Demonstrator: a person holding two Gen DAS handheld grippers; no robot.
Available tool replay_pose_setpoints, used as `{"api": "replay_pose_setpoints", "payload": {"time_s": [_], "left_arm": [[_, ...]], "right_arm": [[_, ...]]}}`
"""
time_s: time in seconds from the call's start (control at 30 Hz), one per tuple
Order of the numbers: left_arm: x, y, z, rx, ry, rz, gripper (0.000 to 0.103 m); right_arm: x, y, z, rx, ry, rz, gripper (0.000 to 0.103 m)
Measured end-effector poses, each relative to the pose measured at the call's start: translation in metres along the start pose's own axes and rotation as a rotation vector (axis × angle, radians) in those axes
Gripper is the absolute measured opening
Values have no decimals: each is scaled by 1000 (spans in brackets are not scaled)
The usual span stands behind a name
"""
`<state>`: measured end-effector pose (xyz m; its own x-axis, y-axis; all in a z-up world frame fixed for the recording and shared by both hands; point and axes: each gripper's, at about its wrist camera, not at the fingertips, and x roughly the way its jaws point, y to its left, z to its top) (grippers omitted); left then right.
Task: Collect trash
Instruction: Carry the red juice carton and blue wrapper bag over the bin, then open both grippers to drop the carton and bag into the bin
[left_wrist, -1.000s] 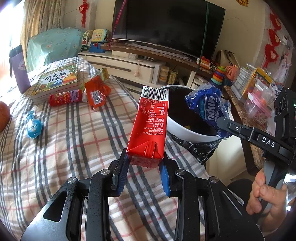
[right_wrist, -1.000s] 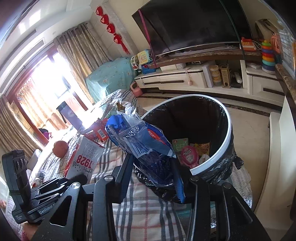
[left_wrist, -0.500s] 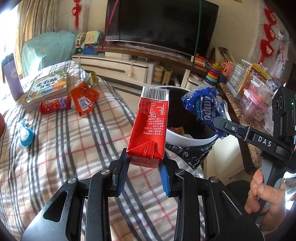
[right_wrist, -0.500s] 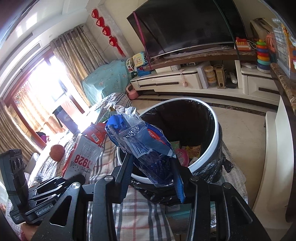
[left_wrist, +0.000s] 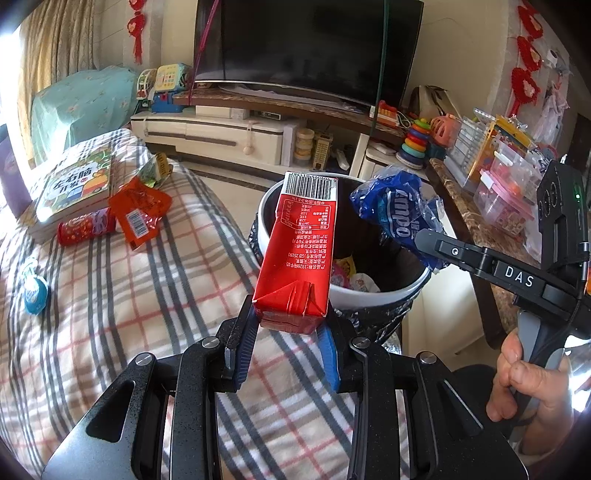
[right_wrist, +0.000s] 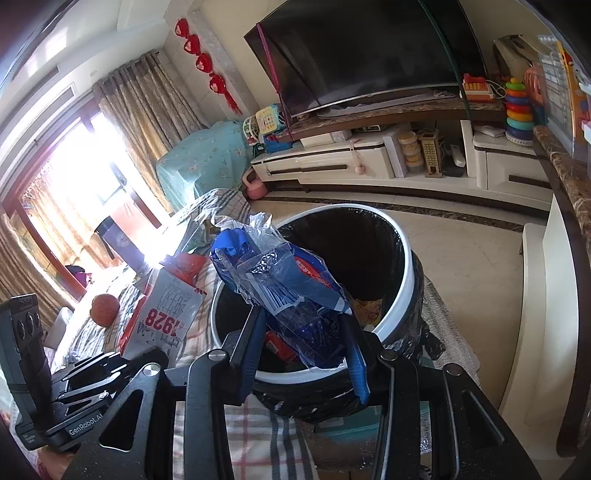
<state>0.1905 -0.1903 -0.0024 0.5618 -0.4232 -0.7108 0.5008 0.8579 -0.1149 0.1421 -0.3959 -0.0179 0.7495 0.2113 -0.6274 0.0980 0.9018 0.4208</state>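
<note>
The red carton (left_wrist: 297, 258) stands at the centre of the left wrist frame, pinched at its folded bottom end by the left tool (left_wrist: 286, 345), barcode end pointing away toward the bin (left_wrist: 373, 299). It looks light and probably empty; its walls are stiff board that would dent under a hard squeeze, so the folded end is the firm place to hold it. To its right, the blue wrapper (left_wrist: 397, 216) is pinched by the right tool (right_wrist: 303, 350), which a hand (left_wrist: 528, 384) holds at the lower right. The wrapper is crinkled film, very light, soft and slippery, best held in a bunch as it is now. In the right wrist frame it hangs over the near rim of the bin, whose black liner already holds a few packets.

Left of centre on the checked bed cover (left_wrist: 110, 295) lie an orange packet (left_wrist: 138, 206), a small red can (left_wrist: 85, 230), a picture book (left_wrist: 74, 181) and a blue toy (left_wrist: 35, 295) at the left edge. Nothing blocks the bin's mouth, though the two tools are close together.
</note>
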Motion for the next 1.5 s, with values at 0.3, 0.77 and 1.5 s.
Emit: {"api": "replay_pose_setpoints", "payload": {"time_s": [0.3,0.77,1.5], "left_arm": [[9,-7,11,22,5,-5,30],[21,-13,24,33,12,-3,30],[47,-20,35,56,44,-3,30]], "right_arm": [[1,-4,4,-3,0,-8,42],[8,-6,11,-21,12,-24,42],[35,-11,24,-45,76,-46,42]]}}
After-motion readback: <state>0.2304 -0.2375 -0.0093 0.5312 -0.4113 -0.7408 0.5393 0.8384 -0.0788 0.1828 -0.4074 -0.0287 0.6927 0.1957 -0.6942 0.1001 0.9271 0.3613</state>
